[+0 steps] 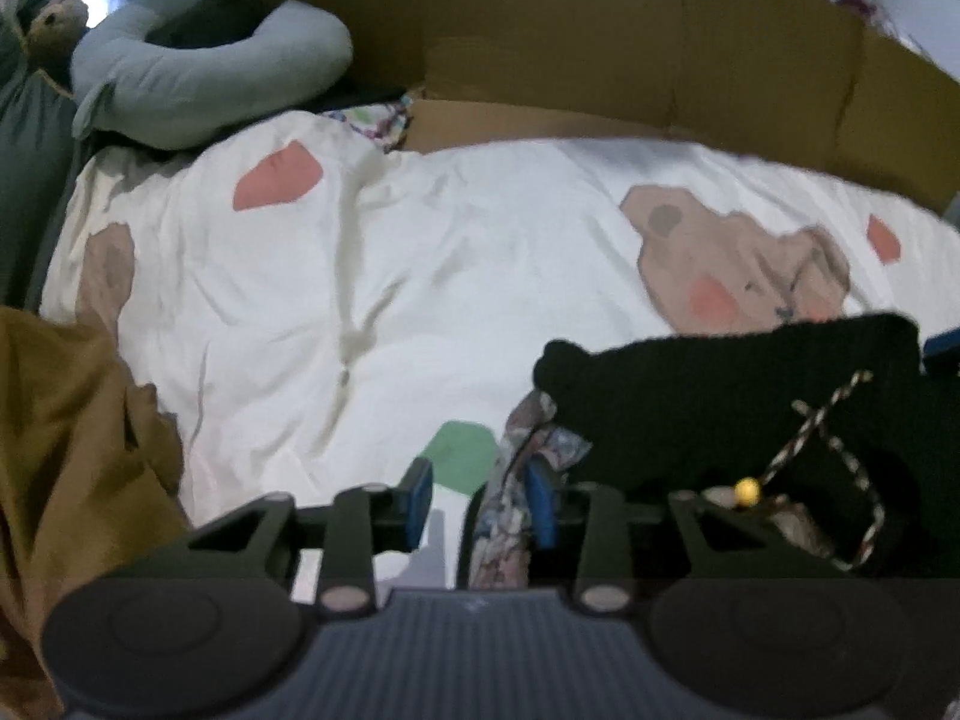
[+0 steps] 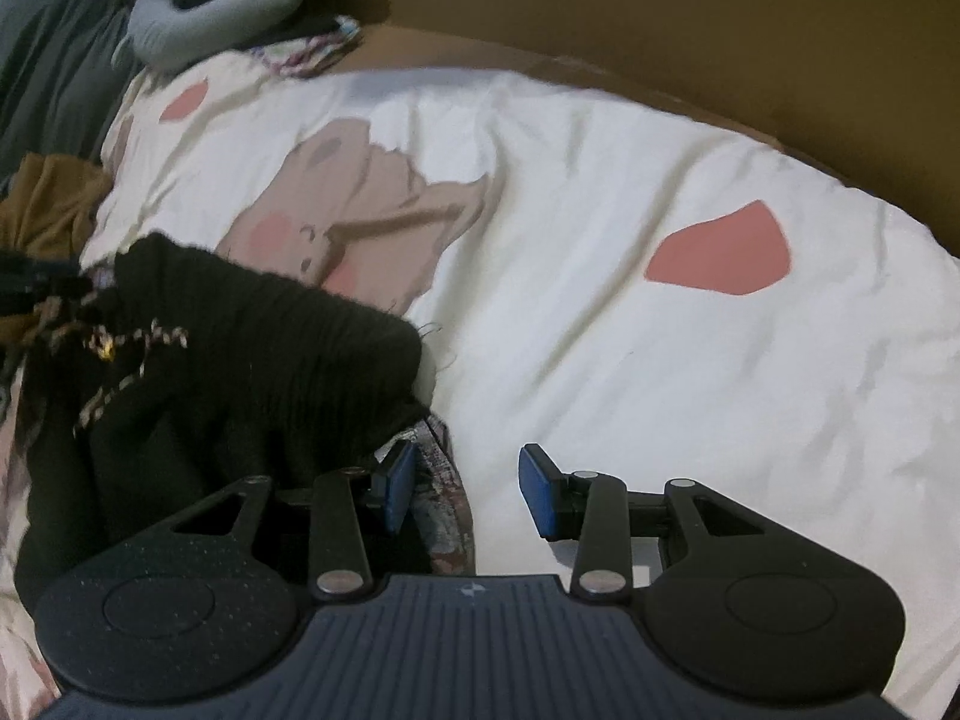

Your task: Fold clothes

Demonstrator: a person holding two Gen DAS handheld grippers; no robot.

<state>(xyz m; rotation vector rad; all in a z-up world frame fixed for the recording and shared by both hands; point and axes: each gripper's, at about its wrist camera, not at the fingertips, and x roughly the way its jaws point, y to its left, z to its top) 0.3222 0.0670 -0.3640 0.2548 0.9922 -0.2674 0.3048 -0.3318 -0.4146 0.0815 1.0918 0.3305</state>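
A black knit garment (image 1: pixel 720 396) (image 2: pixel 240 360) with a striped cord (image 1: pixel 828 414) and a yellow bead (image 1: pixel 747 489) lies bunched on the bed, on top of a patterned cloth (image 1: pixel 510 516) (image 2: pixel 441 516). My left gripper (image 1: pixel 480 501) is open at the garment's left edge. The patterned cloth hangs between its blue pads, against the right pad and apart from the left one. My right gripper (image 2: pixel 468 489) is open at the garment's right edge. The patterned cloth's edge sits beside its left pad, and bare duvet shows in the gap.
The bed carries a white duvet (image 1: pixel 360 270) (image 2: pixel 600 300) printed with bears and coloured patches. A mustard garment (image 1: pixel 60 450) (image 2: pixel 48 204) lies at the left. A grey neck pillow (image 1: pixel 210 78) (image 2: pixel 216 6) and a teddy bear (image 1: pixel 54 18) sit far left. Cardboard (image 1: pixel 600 48) (image 2: pixel 660 30) walls the back.
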